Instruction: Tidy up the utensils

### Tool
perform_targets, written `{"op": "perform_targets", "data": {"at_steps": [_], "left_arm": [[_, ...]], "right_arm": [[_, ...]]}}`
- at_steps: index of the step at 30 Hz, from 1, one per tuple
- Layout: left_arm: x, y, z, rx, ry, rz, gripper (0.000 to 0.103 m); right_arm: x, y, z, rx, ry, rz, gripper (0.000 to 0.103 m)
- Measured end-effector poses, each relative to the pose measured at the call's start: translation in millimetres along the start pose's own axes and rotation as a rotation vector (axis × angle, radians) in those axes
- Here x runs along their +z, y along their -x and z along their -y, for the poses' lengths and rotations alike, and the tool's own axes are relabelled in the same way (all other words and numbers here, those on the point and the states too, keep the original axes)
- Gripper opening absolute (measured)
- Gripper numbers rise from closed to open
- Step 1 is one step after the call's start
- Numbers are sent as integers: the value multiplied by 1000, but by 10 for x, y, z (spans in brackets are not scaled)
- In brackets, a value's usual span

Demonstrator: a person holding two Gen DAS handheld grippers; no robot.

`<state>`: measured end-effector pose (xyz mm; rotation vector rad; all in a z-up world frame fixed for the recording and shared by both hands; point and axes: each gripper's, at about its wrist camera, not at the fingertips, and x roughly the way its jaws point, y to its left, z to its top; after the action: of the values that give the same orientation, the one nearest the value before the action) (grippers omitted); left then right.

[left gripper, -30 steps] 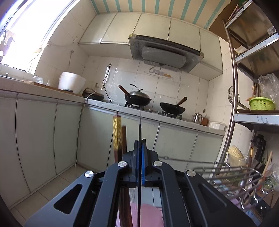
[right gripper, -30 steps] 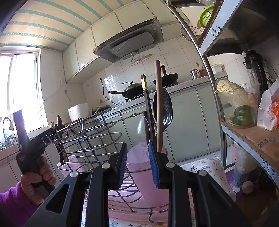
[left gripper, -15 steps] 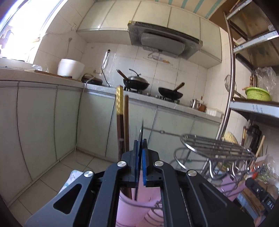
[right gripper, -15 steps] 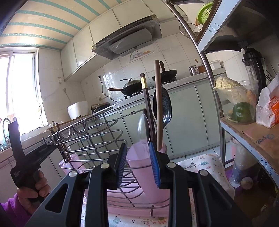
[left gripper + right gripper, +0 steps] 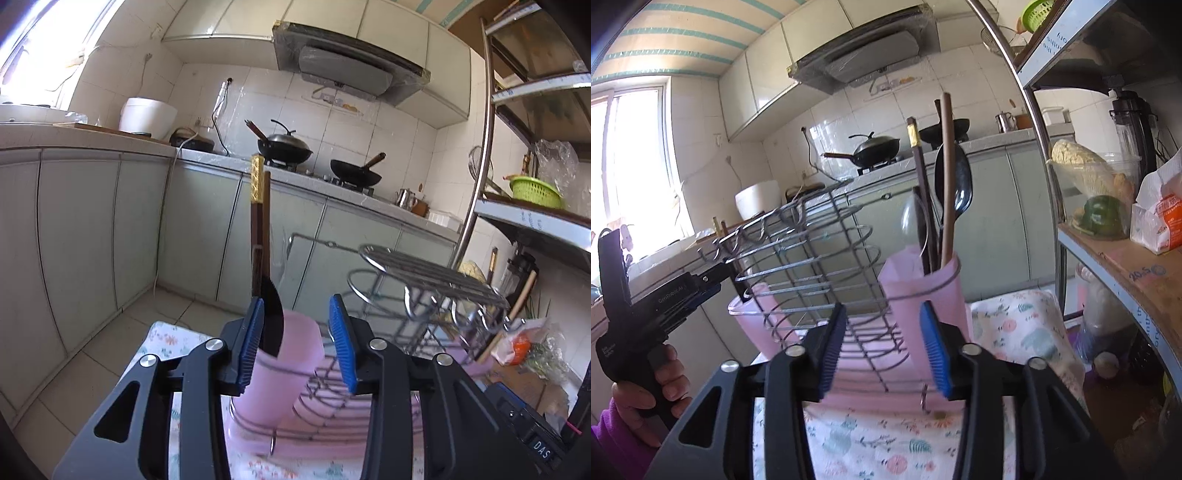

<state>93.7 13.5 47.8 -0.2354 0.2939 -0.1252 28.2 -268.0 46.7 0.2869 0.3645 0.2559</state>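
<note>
Two pink plastic utensil cups (image 5: 291, 354) (image 5: 923, 288) are being shown on a wire dish rack (image 5: 812, 266), one low at centre of each wrist view. The left gripper (image 5: 295, 325) is being opened, its blue pads clear of the black spoon (image 5: 271, 314) standing in the cup beside dark chopsticks (image 5: 258, 221). The right gripper (image 5: 882, 332) is being opened too, nothing being pinched, below centre of its frame.

The black device (image 5: 532, 439) at near right shows "DAS". The cardboard shelf liner (image 5: 1141, 275) at right reads "20.5".
</note>
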Motion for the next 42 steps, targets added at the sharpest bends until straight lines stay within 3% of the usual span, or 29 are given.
{"op": "perform_targets", "data": {"at_steps": [9, 23, 42], "left_arm": [[-71, 226, 116, -32, -8, -52, 37], [-184, 470, 241, -22, -55, -142, 37], [-337, 594, 380, 0, -104, -201, 37]], "right_arm": [[-55, 161, -195, -29, 57, -36, 44], [-75, 337, -446, -43, 96, -65, 44], [-88, 369, -480, -91, 88, -105, 45]]}}
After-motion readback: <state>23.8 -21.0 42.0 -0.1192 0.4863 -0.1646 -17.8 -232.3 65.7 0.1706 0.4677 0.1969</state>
